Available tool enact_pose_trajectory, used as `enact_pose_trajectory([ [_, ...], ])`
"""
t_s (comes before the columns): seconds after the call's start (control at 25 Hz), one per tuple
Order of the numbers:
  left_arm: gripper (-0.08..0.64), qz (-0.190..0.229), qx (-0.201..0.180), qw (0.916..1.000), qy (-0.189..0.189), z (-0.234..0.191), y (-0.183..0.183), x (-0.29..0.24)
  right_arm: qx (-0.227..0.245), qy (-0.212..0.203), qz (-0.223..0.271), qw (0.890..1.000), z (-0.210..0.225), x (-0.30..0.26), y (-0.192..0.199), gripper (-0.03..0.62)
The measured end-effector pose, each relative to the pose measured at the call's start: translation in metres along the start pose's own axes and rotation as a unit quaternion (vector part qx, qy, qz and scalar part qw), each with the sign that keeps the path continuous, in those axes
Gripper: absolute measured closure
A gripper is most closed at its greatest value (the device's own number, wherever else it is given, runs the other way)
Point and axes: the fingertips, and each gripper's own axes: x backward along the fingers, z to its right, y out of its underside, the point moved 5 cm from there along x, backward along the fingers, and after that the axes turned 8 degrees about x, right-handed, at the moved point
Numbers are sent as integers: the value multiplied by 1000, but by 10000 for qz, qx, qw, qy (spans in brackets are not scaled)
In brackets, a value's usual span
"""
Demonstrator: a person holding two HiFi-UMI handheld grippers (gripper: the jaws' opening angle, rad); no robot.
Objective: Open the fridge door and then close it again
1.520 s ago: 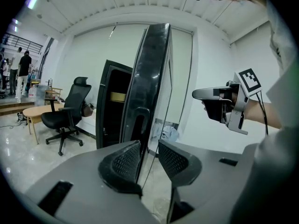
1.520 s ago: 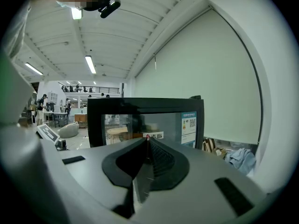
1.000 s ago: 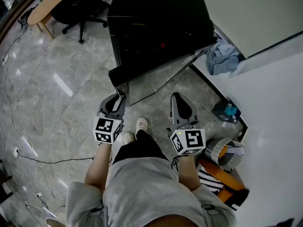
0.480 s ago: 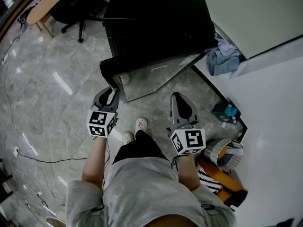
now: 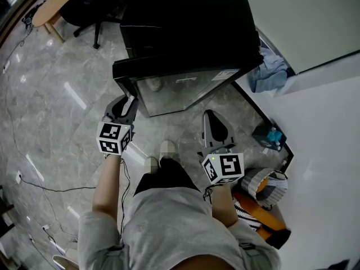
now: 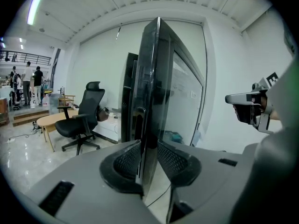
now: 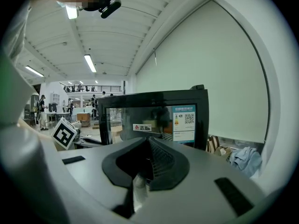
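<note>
The left arm reaches forward over the glossy grey marble floor [image 5: 50, 111], its forearm bare. Its grey plastic left claw [image 5: 126, 103] points slightly downward at the free edge of the black-framed glass fridge door [image 5: 180, 89]. The door stands swung well out from the boxy black fridge [image 5: 185, 21], and its smooth pane carries a white sticker near the hinge side. In the left gripper view the door's thin dark edge [image 6: 148, 78] runs upright between the ribbed black pads. The left claw [image 6: 148, 149] pinches it on both faces, though its jaws have just been easing apart. The right arm is bent close to the grey-shirted body. The right claw [image 5: 212, 118] is aimed level toward the glass and is well apart from it. Seen in its own view, the right claw [image 7: 148, 146] is pressed together and holds nothing.
</note>
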Motion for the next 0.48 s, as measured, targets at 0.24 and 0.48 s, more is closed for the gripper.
enact_pose_trajectory([
  [0.24,451,-38,-119,9998,-122,-17,-11,-19,-19,-21,-46,10000,9,-16,0,566],
  [0.48,449,-72,-245,9995,-188,-31,-20,-36,-17,-29,-63,10000,19,-28,1,566],
])
